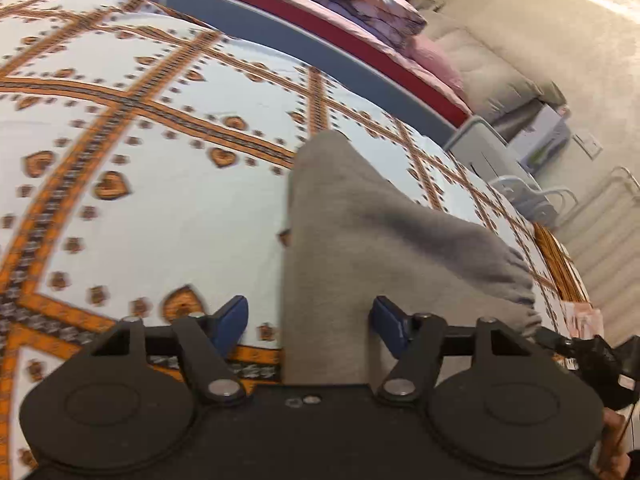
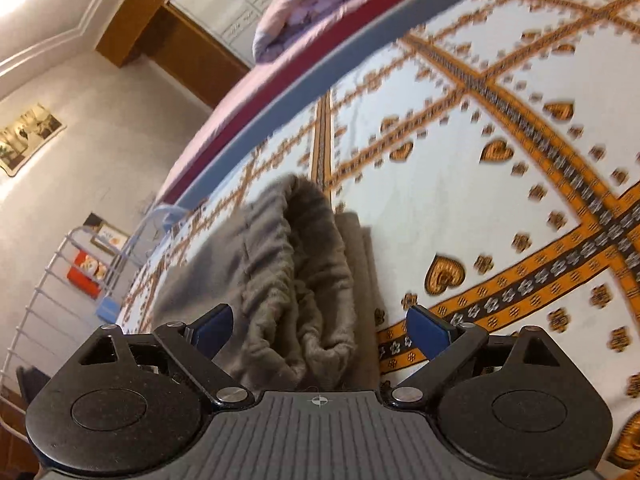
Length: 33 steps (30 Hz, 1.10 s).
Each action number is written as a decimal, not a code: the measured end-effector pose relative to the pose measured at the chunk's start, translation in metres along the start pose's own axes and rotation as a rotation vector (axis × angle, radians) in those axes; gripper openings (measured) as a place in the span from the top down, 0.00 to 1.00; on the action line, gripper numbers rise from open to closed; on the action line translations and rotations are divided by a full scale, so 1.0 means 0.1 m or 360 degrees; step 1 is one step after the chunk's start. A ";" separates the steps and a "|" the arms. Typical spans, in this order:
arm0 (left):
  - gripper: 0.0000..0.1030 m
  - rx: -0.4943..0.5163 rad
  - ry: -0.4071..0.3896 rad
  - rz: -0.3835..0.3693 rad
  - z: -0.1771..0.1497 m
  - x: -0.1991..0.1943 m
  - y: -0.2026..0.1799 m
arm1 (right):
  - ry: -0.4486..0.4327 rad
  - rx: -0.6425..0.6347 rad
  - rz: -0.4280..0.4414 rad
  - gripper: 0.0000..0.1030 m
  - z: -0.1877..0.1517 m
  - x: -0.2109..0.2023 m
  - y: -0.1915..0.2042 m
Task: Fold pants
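Note:
Grey sweatpants (image 1: 360,240) lie folded lengthwise on a white bedspread (image 1: 160,208) patterned with orange bands and hearts. My left gripper (image 1: 310,320) is open and low over the near end of the folded leg. The fabric runs between its blue fingers (image 1: 232,320), close to the right one and apart from the left one. In the right wrist view the gathered elastic waistband (image 2: 296,264) gapes towards me. My right gripper (image 2: 320,330) stands wide open around the waistband, with neither pad pressing on it.
Behind the bedspread (image 2: 460,200) runs a blue-grey bed edge (image 1: 304,40), then a pink mattress with a bundled quilt (image 1: 368,4). White wire racks (image 2: 52,280) stand beside the bed. A beige sofa (image 1: 492,76) sits against the far wall.

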<state>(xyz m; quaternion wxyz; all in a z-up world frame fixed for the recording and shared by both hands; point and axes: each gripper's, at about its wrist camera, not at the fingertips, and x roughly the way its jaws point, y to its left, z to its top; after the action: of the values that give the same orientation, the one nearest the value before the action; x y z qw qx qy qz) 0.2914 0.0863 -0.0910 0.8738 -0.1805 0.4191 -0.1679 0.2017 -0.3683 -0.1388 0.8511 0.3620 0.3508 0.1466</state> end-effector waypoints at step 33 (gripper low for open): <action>0.87 0.0037 0.0049 -0.0204 0.20 0.32 -0.08 | 0.0313 -0.0213 0.0130 0.57 0.24 0.56 0.16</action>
<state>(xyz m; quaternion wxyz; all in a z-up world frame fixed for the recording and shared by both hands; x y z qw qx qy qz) 0.3249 0.0683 -0.0972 0.8568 -0.1941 0.4181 -0.2313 0.2587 -0.3418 -0.1429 0.8282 0.3022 0.4071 0.2390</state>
